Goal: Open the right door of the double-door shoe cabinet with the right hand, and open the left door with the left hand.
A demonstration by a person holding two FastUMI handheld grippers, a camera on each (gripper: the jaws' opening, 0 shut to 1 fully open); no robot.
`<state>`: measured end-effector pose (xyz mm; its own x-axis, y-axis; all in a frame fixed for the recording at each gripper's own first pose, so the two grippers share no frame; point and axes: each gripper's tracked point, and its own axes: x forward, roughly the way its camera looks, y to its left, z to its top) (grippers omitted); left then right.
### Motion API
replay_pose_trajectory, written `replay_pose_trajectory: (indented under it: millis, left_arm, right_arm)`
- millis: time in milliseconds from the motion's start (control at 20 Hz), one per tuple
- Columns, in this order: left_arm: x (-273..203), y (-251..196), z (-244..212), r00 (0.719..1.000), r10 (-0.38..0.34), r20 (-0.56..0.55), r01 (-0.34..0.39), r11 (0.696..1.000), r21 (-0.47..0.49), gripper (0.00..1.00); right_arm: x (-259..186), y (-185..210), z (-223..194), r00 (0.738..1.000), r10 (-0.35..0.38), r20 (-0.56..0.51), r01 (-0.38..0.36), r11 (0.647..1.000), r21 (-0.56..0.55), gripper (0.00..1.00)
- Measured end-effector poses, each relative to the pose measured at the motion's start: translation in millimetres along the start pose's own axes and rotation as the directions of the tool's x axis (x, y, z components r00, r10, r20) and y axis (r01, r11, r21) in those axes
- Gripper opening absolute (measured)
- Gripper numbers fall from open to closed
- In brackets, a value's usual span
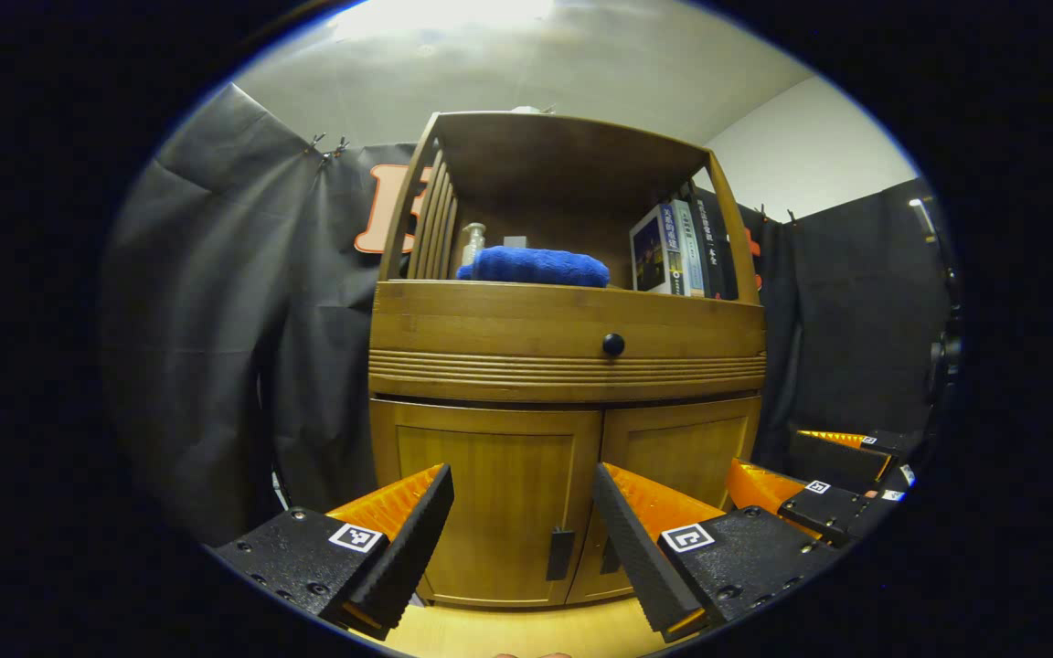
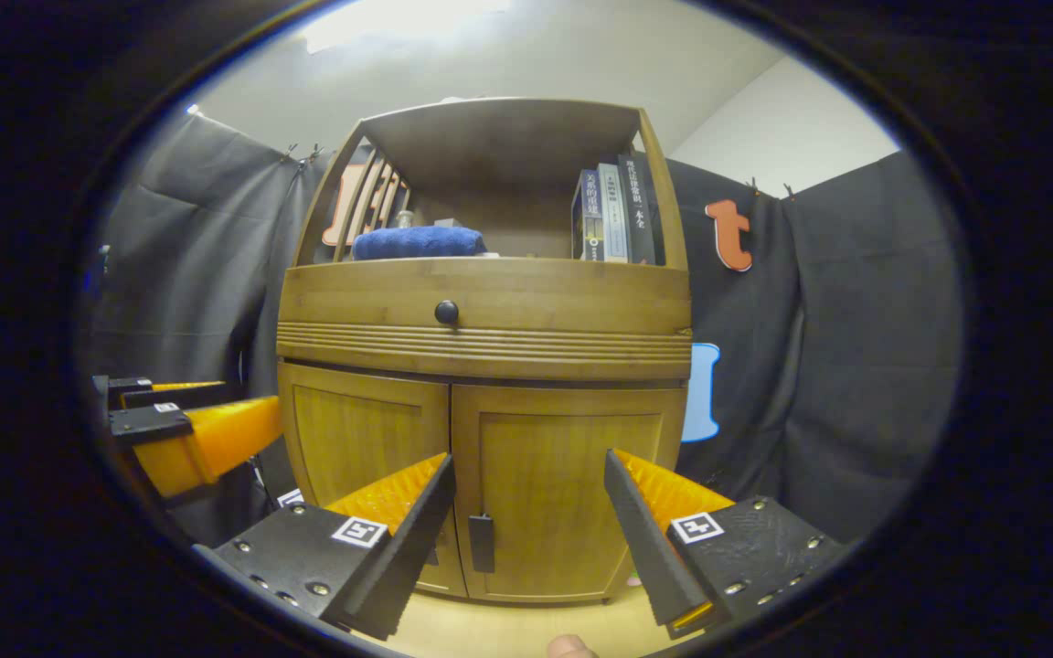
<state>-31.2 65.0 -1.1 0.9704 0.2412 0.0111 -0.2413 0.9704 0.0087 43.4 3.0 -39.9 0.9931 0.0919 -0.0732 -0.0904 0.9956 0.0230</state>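
Note:
The wooden shoe cabinet stands straight ahead with both lower doors closed. In the left gripper view my left gripper (image 1: 522, 475) is open, a short way in front of the left door (image 1: 490, 484), whose dark handle (image 1: 560, 553) shows between the fingers. The right door (image 1: 686, 448) is beside it, and the right gripper (image 1: 810, 498) shows farther right. In the right gripper view my right gripper (image 2: 528, 461) is open before the right door (image 2: 572, 484), its handle (image 2: 481, 542) just inside the left finger. The left door (image 2: 357, 439) and the left gripper (image 2: 188, 434) lie to the left.
Above the doors is a drawer with a black knob (image 1: 613, 344). The open shelf holds a blue towel (image 1: 540, 267), a bottle (image 1: 472, 243) and upright books (image 1: 673, 251). Light wooden floor (image 1: 526, 631) lies before the cabinet. Black cloth hangs on both sides.

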Motion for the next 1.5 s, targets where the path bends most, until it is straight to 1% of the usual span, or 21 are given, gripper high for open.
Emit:
replay_pose_trajectory:
  millis: [100,150,200,250,300,350,400,550,600,700,750,850,900,1000,1050,1100,1150,1200,1250,1300,1500]
  left_arm:
    - [0,19,3,0.999,0.034,0.005,-0.034,0.999,0.008,0.91]
    - [0,28,4,0.999,0.052,0.006,-0.052,0.999,0.01,0.95]
    - [-2,37,5,0.997,0.071,0.006,-0.071,0.997,0.014,0.91]
    - [-3,45,5,0.996,0.09,0.007,-0.09,0.996,0.016,0.95]
    - [-5,55,6,0.994,0.113,0.008,-0.114,0.993,0.019,0.91]
    - [-7,65,5,0.991,0.136,0.008,-0.136,0.99,0.022,0.91]
    - [-10,74,5,0.987,0.16,0.006,-0.16,0.987,0.024,0.95]
    - [-16,101,4,0.973,0.23,0.0,-0.23,0.973,0.029,0.91]
    - [-17,109,2,0.968,0.251,-0.003,-0.251,0.967,0.031,0.95]
    - [-19,122,0,0.957,0.29,-0.008,-0.289,0.957,0.035,0.95]
    - [-20,128,-2,0.952,0.305,-0.011,-0.304,0.952,0.036,0.95]
    - [-19,135,-5,0.944,0.33,-0.019,-0.329,0.943,0.044,0.95]
    - [-19,139,-6,0.94,0.341,-0.02,-0.339,0.939,0.047,0.91]
    - [-19,147,-7,0.932,0.362,-0.02,-0.36,0.931,0.052,0.95]
    - [-19,151,-6,0.927,0.374,-0.019,-0.372,0.926,0.056,0.95]
    - [-19,156,-6,0.923,0.385,-0.019,-0.383,0.922,0.059,0.95]
    - [-19,159,-7,0.92,0.392,-0.02,-0.39,0.919,0.062,0.91]
    - [-19,162,-7,0.917,0.399,-0.022,-0.397,0.916,0.065,0.95]
    - [-18,163,-7,0.915,0.403,-0.025,-0.4,0.914,0.067,0.91]
    - [-17,165,-9,0.915,0.403,-0.029,-0.4,0.914,0.069,0.91]
    - [-16,163,-12,0.922,0.384,-0.039,-0.382,0.922,0.059,0.92]
  right_arm:
    - [12,3,-9,1.0,-0.001,-0.011,0.001,1.0,0.001,0.97]
    - [19,5,-15,1.0,-0.003,-0.018,0.003,1.0,0.002,0.97]
    - [26,6,-22,1.0,-0.007,-0.026,0.007,1.0,0.004,0.97]
    - [33,8,-28,0.999,-0.009,-0.034,0.009,1.0,0.008,0.97]
    - [40,11,-35,0.999,-0.007,-0.048,0.008,1.0,0.015,0.97]
    - [48,15,-46,0.998,-0.003,-0.066,0.005,1.0,0.025,0.97]
    - [54,17,-56,0.996,-0.002,-0.089,0.005,0.999,0.034,0.97]
    - [74,20,-87,0.988,0.0,-0.156,0.007,0.999,0.043,0.94]
    - [81,23,-95,0.984,0.007,-0.177,0.001,0.999,0.046,0.87]
    - [88,33,-111,0.975,0.028,-0.22,-0.019,0.999,0.042,0.86]
    - [93,36,-121,0.972,0.027,-0.233,-0.02,0.999,0.033,0.83]
    - [107,40,-139,0.964,0.025,-0.265,-0.02,1.0,0.021,0.64]
    - [112,44,-147,0.958,0.035,-0.285,-0.029,0.999,0.026,0.62]
    - [118,53,-162,0.945,0.057,-0.323,-0.044,0.998,0.047,0.62]
    - [122,54,-169,0.941,0.049,-0.335,-0.034,0.998,0.049,0.61]
    - [125,54,-175,0.94,0.046,-0.339,-0.03,0.998,0.051,0.5]
    - [124,55,-179,0.937,0.042,-0.346,-0.027,0.998,0.049,0.38]
    - [126,53,-184,0.935,0.026,-0.353,-0.012,0.999,0.04,0.36]
    - [113,54,-175,0.938,0.017,-0.345,0.001,0.999,0.05,0.36]
    - [125,56,-181,0.937,0.004,-0.35,0.015,0.999,0.051,0.31]
    - [122,51,-180,0.942,-0.045,-0.334,0.059,0.998,0.034,0.3]
